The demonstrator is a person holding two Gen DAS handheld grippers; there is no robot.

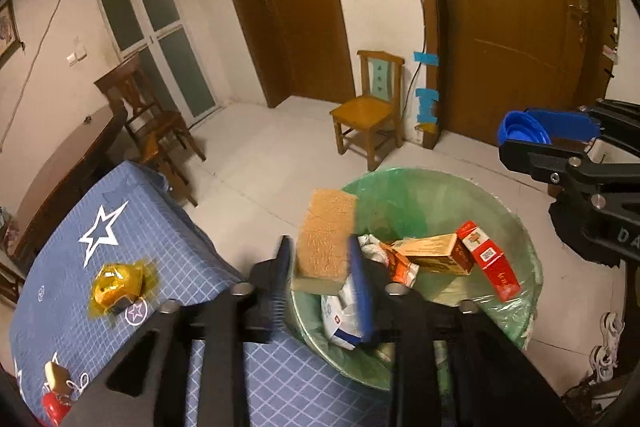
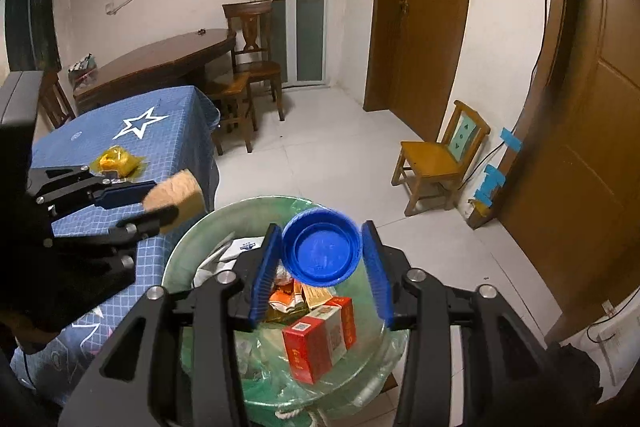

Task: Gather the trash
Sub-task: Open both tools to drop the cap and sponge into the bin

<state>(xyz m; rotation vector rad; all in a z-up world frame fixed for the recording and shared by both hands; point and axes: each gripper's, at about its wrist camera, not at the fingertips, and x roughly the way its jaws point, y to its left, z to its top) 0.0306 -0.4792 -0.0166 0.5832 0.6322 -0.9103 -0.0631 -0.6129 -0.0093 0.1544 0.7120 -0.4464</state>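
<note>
Both grippers hang over the green-lined bin (image 2: 192, 251). The left gripper (image 1: 322, 267), jaws spread, has the sponge (image 1: 326, 239) loose by the rim — it may tumble outside. The right gripper (image 2: 320, 259) stands open around the blue lid (image 2: 320, 251), which could bounce out.

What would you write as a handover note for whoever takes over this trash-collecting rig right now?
Left hand-held gripper: jaws open, sponge loose between them, over the rim of the bin.
Right hand-held gripper: jaws open, blue cap loose between them, above the bin.
Done: boxes lie in the bin.
Left: let both drop in, then fetch the yellow wrapper from the table.
</note>
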